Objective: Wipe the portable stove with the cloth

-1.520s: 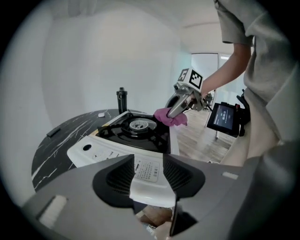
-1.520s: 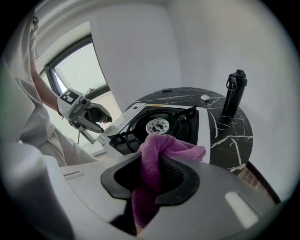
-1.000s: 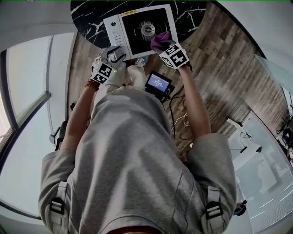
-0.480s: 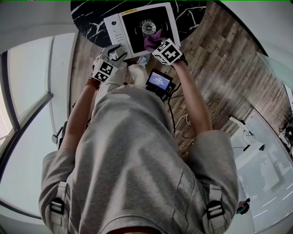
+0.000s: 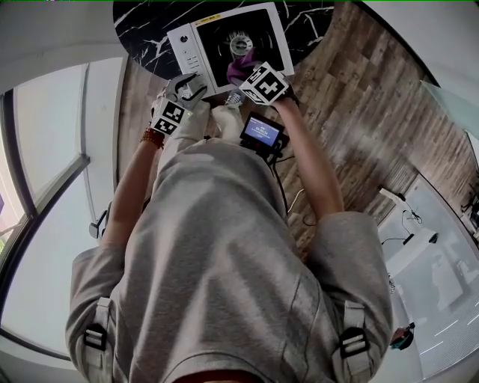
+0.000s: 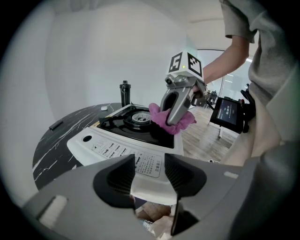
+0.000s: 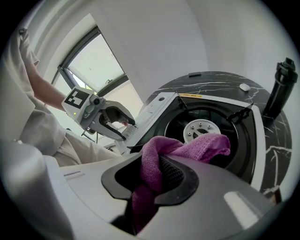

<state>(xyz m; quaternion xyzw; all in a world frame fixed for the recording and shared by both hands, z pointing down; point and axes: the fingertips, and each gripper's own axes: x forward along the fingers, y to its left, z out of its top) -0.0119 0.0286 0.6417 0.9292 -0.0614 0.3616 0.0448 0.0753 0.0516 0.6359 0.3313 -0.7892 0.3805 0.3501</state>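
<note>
The white portable stove (image 5: 196, 46) with its black top and round burner (image 5: 241, 43) sits on a black marble table (image 5: 146, 22). My right gripper (image 5: 251, 75) is shut on a purple cloth (image 5: 238, 69), which lies on the black top just in front of the burner (image 7: 201, 130). In the right gripper view the cloth (image 7: 197, 145) bunches between the jaws. My left gripper (image 6: 149, 176) is at the stove's near edge (image 6: 150, 187), which fills the gap between its pads. Its jaws have just been opening a little. It shows in the right gripper view too, the left gripper (image 7: 117, 123) at the control panel's corner.
A black bottle (image 7: 280, 91) stands on the table behind the stove. A small white object (image 7: 243, 86) and a dark flat object (image 6: 56, 125) also lie on the table. A small lit screen (image 5: 261, 132) hangs at my waist, above a wooden floor (image 5: 359, 90).
My right gripper has carried the cloth leftward across the front of the stove top. The left gripper has stayed at the stove's near edge.
</note>
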